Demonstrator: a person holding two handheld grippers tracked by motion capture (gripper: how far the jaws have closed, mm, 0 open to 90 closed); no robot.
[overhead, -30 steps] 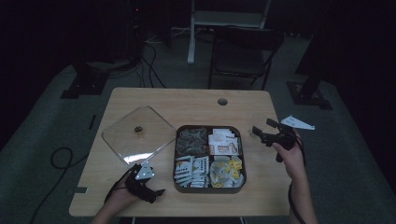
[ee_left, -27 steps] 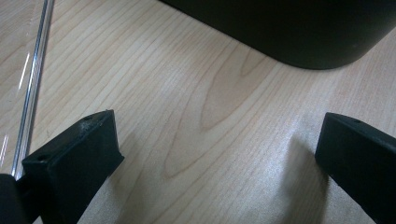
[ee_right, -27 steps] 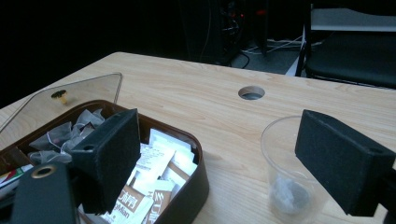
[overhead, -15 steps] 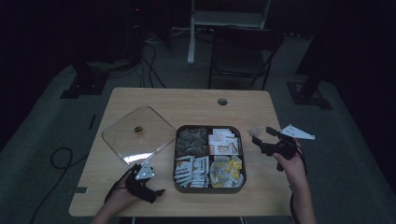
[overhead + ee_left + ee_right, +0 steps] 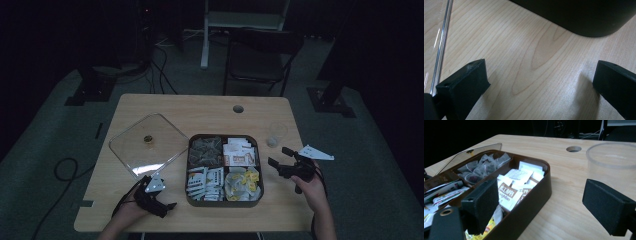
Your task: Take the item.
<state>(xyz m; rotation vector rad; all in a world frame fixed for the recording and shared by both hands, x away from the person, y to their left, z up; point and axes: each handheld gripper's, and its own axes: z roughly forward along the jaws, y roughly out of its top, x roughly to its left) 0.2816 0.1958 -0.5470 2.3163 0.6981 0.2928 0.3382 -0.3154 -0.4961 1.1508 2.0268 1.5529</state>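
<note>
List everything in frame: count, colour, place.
Table: 1, light wood, centre; round cable hole near far edge.
Tray: 1, dark brown, four compartments, table centre.
Mesh tea bags: several, dark, far-left compartment.
Paper sachets: several, white and orange, far-right compartment.
Sachets: several, white, near-left compartment.
Packets: several, yellow and white, near-right compartment.
Lid: 1, clear with small knob, flat on table left of tray.
Cup: 1, clear, right of tray.
Chair: 1, dark, beyond table.
Left tool: black, open, low over table near front-left edge.
Right tool: black, open, right of tray, pointing at it.
</note>
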